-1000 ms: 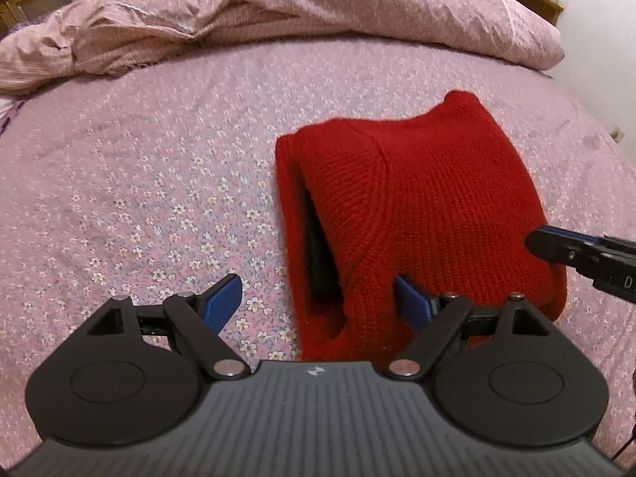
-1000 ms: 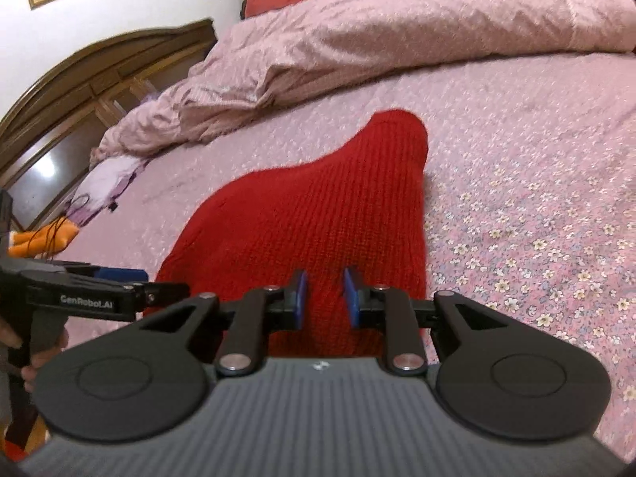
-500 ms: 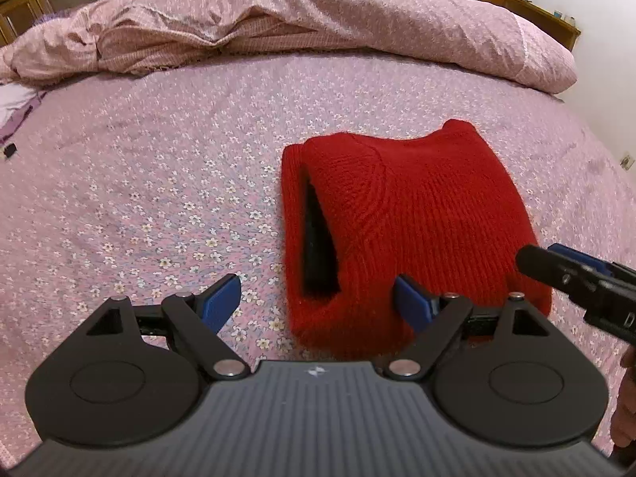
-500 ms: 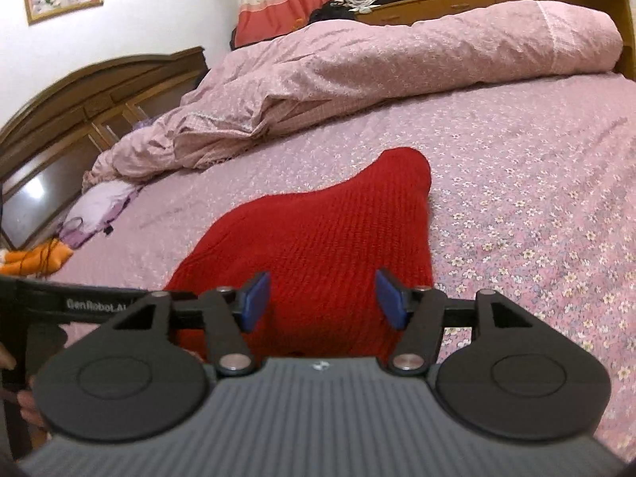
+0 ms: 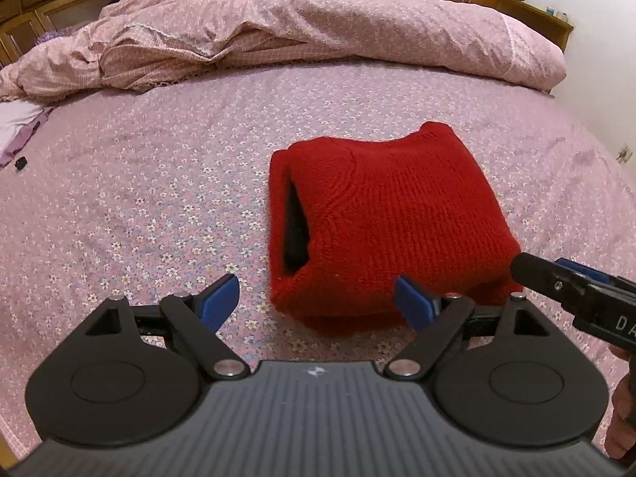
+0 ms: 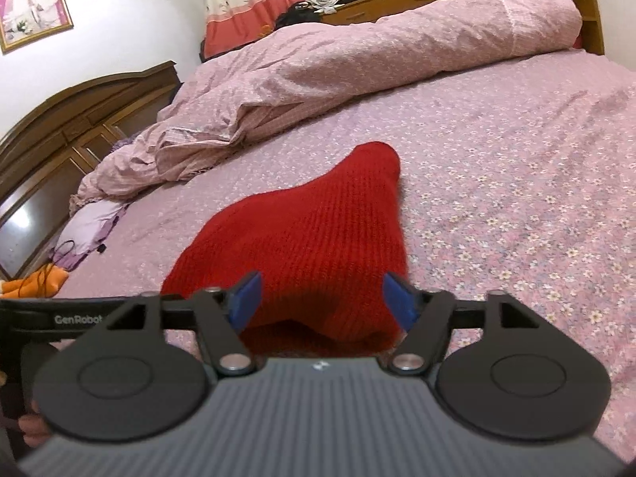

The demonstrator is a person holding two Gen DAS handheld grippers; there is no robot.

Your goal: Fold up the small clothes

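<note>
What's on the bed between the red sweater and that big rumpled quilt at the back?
Nothing but bare flowered sheet separates the red sweater from the quilt; the left wrist view shows the stretch most plainly.

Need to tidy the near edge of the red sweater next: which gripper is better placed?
Probably the right gripper: its opening jaws already straddle the near edge of the red sweater, pads clear of it. The left gripper is open too, but faces the sweater's left corner, half over bare sheet.
</note>
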